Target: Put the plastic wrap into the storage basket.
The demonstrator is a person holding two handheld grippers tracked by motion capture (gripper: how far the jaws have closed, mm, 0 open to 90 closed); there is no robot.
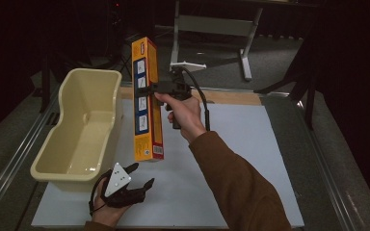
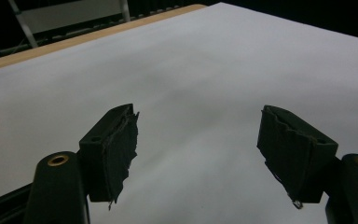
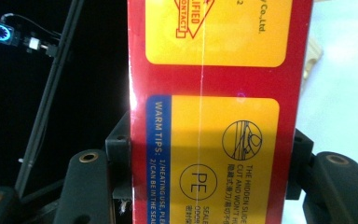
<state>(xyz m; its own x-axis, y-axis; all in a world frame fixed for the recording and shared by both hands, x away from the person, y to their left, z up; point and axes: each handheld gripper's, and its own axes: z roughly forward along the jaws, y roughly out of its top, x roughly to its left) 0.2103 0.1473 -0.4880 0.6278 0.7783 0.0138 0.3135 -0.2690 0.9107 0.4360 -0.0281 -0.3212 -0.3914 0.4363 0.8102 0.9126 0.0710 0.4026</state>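
Box [image 1: 147, 101] clamped in right gripper [image 1: 150, 89] — apparently mid-length, upright

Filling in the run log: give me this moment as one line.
right gripper: shut on long box, held upright above white mat | left gripper: open, empty | cream tub: empty

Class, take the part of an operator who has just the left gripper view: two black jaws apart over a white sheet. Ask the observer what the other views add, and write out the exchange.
Operator: Where is the other hand-held gripper?
Observer: The right hand-held gripper is raised above the white table sheet.
Operator: Is it holding anything?
Observer: Yes, its jaws clamp a tall orange-and-red cardboard box by the narrow sides.
Operator: How does the box hang?
Observer: Upright on end, its lower end above the sheet.
Operator: Anything near my left hand-held gripper?
Observer: A cream plastic tub sits just behind it, at the sheet's left edge.
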